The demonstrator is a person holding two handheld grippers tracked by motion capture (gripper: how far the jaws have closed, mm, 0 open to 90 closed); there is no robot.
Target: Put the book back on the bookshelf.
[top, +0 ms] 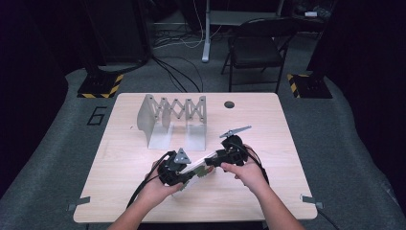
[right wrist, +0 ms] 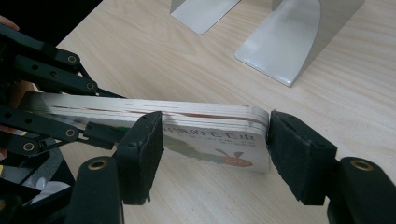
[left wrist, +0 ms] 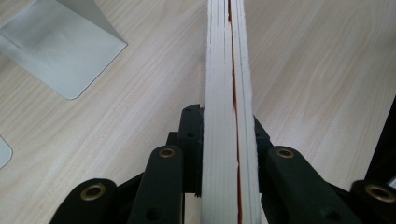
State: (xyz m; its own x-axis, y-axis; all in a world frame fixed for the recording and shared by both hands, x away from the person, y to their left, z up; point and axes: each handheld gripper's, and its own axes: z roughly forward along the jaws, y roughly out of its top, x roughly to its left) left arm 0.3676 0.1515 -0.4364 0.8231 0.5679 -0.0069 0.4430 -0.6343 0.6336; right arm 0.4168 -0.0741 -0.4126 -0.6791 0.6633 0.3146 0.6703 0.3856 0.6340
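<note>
A white board book (top: 198, 168) with a green caterpillar picture on its cover is held low over the wooden table (top: 268, 191), near its front middle. My left gripper (top: 187, 175) is shut on one end of it; in the left gripper view the page edges (left wrist: 226, 56) run straight up between the clamped jaws of the left gripper (left wrist: 225, 126). My right gripper (top: 211, 162) comes from the right. In the right gripper view its jaws stand open on either side of the book's (right wrist: 201, 116) other end, around the right gripper's midpoint (right wrist: 215, 149). The left gripper (right wrist: 88, 112) shows farther left.
A grey metal expanding bookend rack (top: 172, 120) stands behind the grippers; its base plates (left wrist: 60, 51) (right wrist: 289, 42) lie flat on the table. A round cable hole (top: 229, 104) is at the back edge. A folding chair (top: 256, 48) stands beyond the table.
</note>
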